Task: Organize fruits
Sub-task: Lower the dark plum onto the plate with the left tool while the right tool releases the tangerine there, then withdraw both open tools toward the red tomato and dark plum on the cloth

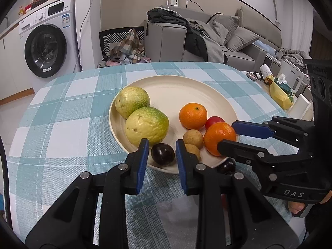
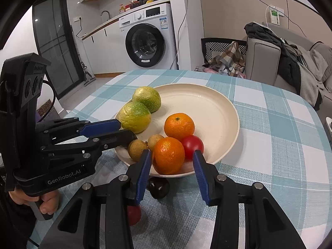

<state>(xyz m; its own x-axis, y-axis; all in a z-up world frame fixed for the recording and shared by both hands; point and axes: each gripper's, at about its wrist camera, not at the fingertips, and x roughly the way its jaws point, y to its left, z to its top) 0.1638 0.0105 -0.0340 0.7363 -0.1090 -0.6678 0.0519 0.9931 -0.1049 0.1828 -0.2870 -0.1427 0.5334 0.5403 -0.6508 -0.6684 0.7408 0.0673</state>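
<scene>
A cream plate (image 1: 186,91) (image 2: 217,108) on the checked tablecloth holds two green-yellow citrus fruits (image 1: 146,125), two oranges (image 1: 193,115), a red tomato (image 1: 213,121), two small brown fruits (image 1: 193,138) and a dark plum (image 1: 162,153). My left gripper (image 1: 162,152) is open, its jaws on either side of the dark plum at the plate's near rim. My right gripper (image 2: 171,161) is open around the nearer orange (image 2: 169,155) without closing on it. A second dark plum (image 2: 158,187) and a red fruit (image 2: 133,214) lie on the cloth below the plate.
The round table (image 1: 62,124) has a blue-white checked cloth. A yellow bag (image 1: 280,95) and white items sit at its right edge. A washing machine (image 2: 149,41), a chair with clothes (image 2: 224,54) and a grey sofa (image 1: 207,39) stand behind.
</scene>
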